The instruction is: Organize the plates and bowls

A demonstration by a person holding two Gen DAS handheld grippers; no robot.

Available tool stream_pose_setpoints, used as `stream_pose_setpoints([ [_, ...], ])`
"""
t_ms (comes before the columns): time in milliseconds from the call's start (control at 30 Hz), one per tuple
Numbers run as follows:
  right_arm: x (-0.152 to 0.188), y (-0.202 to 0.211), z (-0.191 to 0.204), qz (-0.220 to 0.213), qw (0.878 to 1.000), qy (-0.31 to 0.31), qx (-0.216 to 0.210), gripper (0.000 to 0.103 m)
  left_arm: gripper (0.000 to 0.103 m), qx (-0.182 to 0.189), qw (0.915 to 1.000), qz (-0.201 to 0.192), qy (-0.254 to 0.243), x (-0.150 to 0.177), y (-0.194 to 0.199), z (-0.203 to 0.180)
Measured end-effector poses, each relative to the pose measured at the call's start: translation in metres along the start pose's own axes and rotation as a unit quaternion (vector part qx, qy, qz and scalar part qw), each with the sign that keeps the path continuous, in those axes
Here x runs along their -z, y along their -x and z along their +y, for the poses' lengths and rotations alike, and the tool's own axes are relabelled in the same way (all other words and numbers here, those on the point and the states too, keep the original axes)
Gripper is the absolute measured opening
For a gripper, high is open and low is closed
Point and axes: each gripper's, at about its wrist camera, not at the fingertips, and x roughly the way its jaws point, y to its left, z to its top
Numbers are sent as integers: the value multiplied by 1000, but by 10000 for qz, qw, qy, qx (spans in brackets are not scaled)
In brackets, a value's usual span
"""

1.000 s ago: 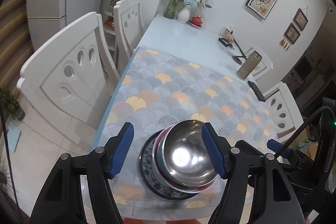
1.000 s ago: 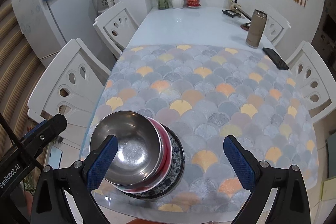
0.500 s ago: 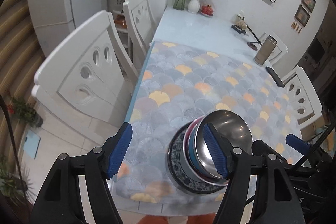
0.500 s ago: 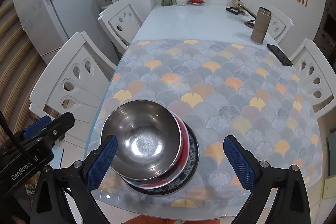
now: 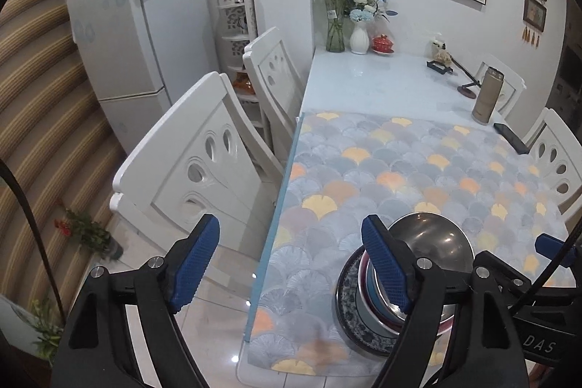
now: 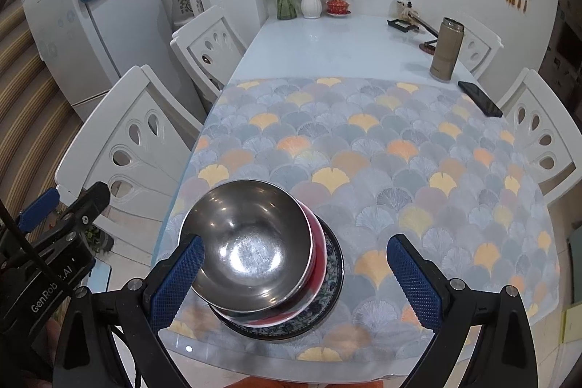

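A steel bowl (image 6: 251, 242) tops a stack near the table's front left corner. Under it sit a red bowl (image 6: 318, 253) and a blue-patterned plate (image 6: 336, 275). My right gripper (image 6: 296, 282) hovers open over the stack, its left fingertip (image 6: 178, 282) in front of the steel bowl's rim. My left gripper (image 5: 291, 264) hangs over the table's left edge with its jaws opening and nothing between them. In the left wrist view the steel bowl (image 5: 433, 242) and plate (image 5: 349, 297) lie behind the right finger (image 5: 385, 264).
A scale-patterned mat (image 6: 363, 148) covers the near half of the table. A flask (image 6: 445, 50), a phone (image 6: 480, 99) and vases (image 6: 311, 0) stand at the far end. White chairs (image 5: 203, 166) line both sides, and a fridge (image 5: 120, 24) stands at the left.
The left gripper has swung left, from over the stack to the table's left edge, and its jaws stand wider. The stack keeps its place. The right gripper has hardly moved.
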Motion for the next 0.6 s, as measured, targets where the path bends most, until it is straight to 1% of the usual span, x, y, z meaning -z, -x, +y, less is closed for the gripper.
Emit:
stream_pose_setpoints([
  [133,2,-1,-3,28,10000,-13,32,100,79,-37,10000,-11,29,0,1,0],
  [300,3,-1,-6,30,10000,-28,7,100,80,-184,9997,-73,-113,0,4,-4],
  [467,5,-1,-5,42,10000,-23,-7,100,80,-82,9998,-8,-181,2,3,-7],
  [600,8,-1,-2,53,10000,4,-2,100,80,-104,9996,66,-246,5,0,-8],
])
